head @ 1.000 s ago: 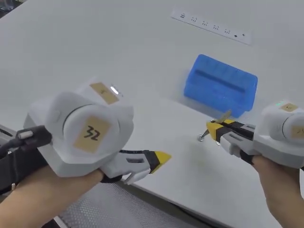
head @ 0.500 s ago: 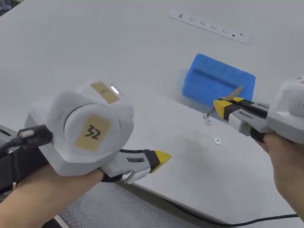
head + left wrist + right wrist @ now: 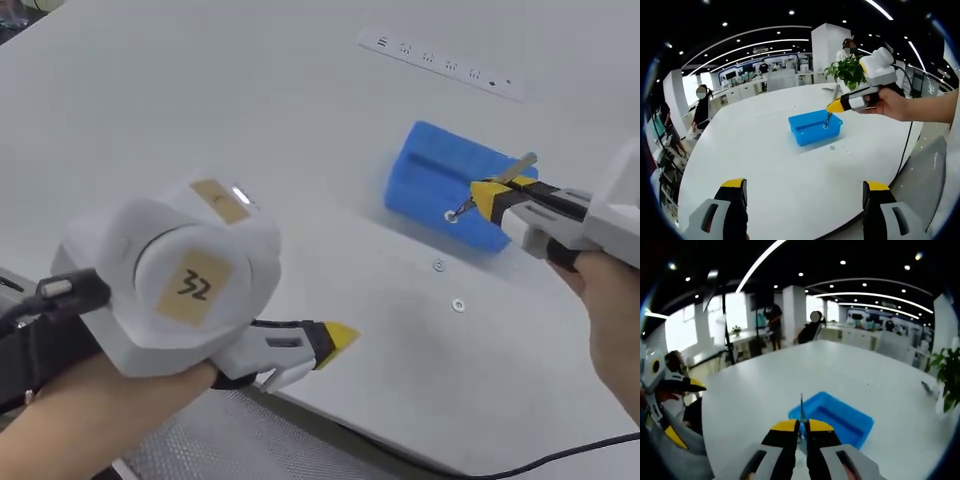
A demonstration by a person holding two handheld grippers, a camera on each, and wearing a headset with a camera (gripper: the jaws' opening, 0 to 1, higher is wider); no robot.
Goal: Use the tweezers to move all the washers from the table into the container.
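My right gripper (image 3: 488,198) is shut on metal tweezers (image 3: 470,205), which point down over the near edge of the blue container (image 3: 440,170). A small washer (image 3: 452,216) appears pinched at the tweezer tips. Two washers (image 3: 438,265) (image 3: 458,304) lie on the white table just in front of the container. My left gripper (image 3: 328,342) hovers open and empty above the table's near edge. In the left gripper view its jaws (image 3: 802,200) stand wide apart, with the container (image 3: 812,129) and the right gripper (image 3: 852,101) ahead. The right gripper view looks along the tweezers (image 3: 801,410) to the container (image 3: 840,422).
A white power strip (image 3: 440,62) lies at the back of the table (image 3: 200,110). A black cable (image 3: 560,455) trails over the near right corner. The table edge runs under my left gripper. People and a potted plant (image 3: 847,72) stand in the room beyond.
My right gripper has lifted the tweezers from the table beside the loose washers and carried them up and back over the container. The left gripper has stayed put.
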